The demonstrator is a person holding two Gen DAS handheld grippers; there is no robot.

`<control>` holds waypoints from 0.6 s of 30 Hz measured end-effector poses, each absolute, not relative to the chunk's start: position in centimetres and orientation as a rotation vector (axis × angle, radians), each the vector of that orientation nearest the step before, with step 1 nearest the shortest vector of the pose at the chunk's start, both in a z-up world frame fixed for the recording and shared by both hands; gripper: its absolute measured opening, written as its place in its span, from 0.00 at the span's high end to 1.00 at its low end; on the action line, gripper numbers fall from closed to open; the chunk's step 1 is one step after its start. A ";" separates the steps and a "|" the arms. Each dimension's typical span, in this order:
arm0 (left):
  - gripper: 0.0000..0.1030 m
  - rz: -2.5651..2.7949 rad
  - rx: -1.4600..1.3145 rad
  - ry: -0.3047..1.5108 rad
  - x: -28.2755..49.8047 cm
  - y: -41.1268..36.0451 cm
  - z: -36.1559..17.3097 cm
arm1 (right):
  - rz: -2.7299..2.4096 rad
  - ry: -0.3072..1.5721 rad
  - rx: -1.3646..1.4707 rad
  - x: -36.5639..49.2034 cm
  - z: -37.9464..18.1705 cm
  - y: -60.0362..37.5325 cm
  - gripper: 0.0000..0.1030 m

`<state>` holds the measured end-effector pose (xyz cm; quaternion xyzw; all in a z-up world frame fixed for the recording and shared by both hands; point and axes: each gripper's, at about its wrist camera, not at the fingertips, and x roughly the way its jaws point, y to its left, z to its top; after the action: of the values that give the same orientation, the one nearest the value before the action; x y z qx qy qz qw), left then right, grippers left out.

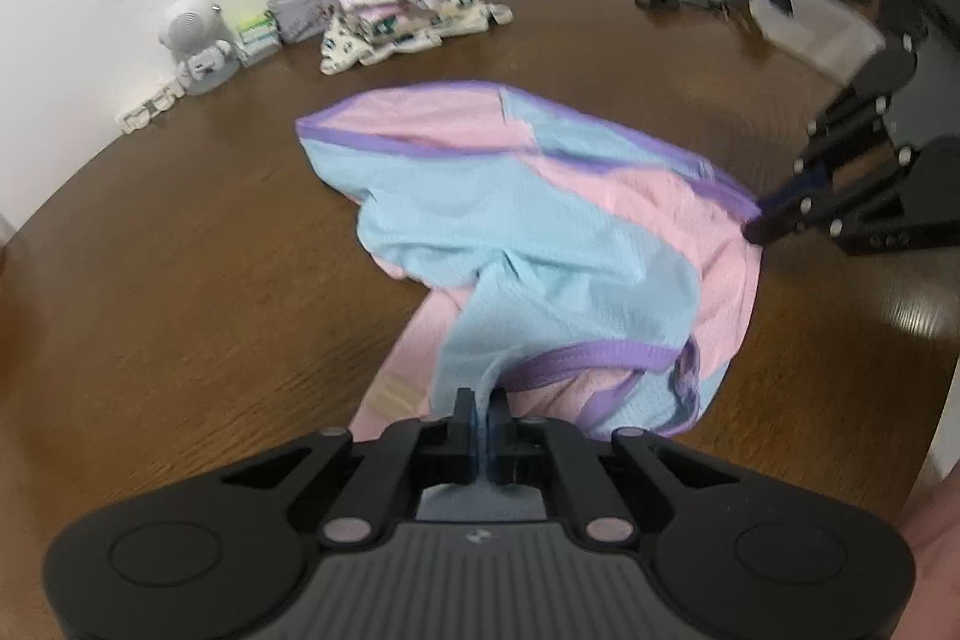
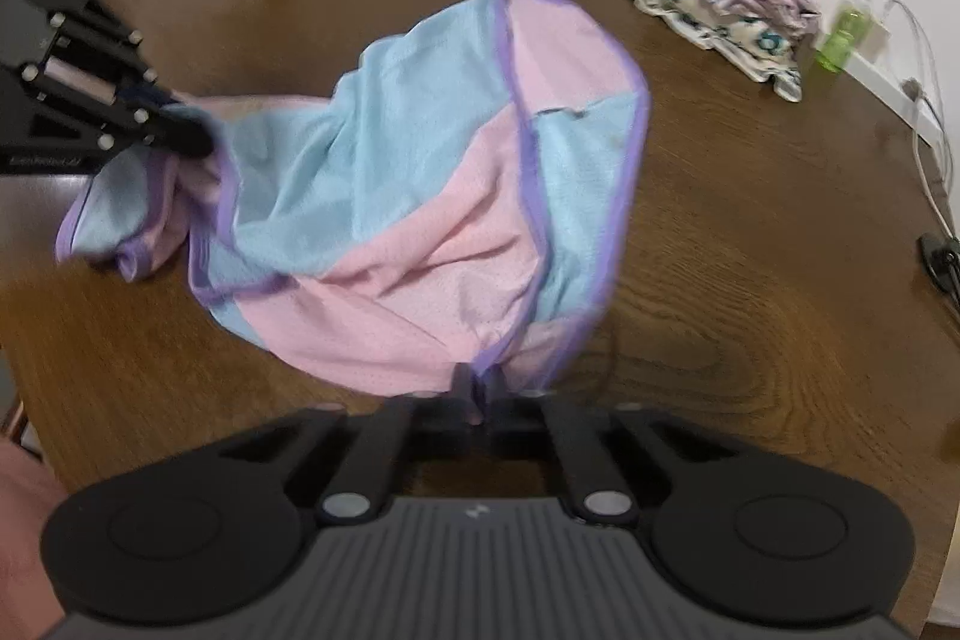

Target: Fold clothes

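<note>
We see a pink, light-blue and purple-trimmed garment (image 1: 540, 232) lying crumpled in the middle of the frame on the brown wooden surface (image 1: 180, 280), pinched at two points. In the left wrist view, our left gripper (image 1: 480, 412) at the bottom centre has its jaws closed on a blue fold of the garment beside a purple hem, and our right gripper (image 1: 759, 223) comes in from the right edge, clamped on the garment's pink and purple edge. In the right wrist view, the right gripper (image 2: 480, 394) at the bottom centre is closed on the purple-trimmed pink cloth, while the left gripper (image 2: 198, 139) at the left edge bites the far side of the same garment. The cloth rises a little toward each gripper and sags between them. At the upper middle of the left wrist view a stack of folded patterned clothes (image 1: 408, 4) sits near the wall, with a small white device (image 1: 192, 31) to its left.
</note>
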<state>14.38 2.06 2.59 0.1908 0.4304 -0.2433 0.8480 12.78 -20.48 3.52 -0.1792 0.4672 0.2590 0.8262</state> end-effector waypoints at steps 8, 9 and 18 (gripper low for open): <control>0.98 -0.434 0.180 0.847 15.5 6.0 6.4 | 0.384 0.856 -0.400 18.5 8.9 -23.4 0.97; 0.98 -0.422 0.140 0.848 15.7 6.6 6.6 | 0.381 0.829 -0.398 19.5 9.9 -22.8 0.97; 0.63 -0.187 -0.069 0.924 16.8 13.5 3.5 | 0.459 0.736 -0.304 23.8 11.0 -15.6 0.44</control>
<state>16.79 13.54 3.50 -0.0332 0.4448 -0.0902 0.8905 23.79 -15.64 11.03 -0.1467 0.3554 0.2214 0.8962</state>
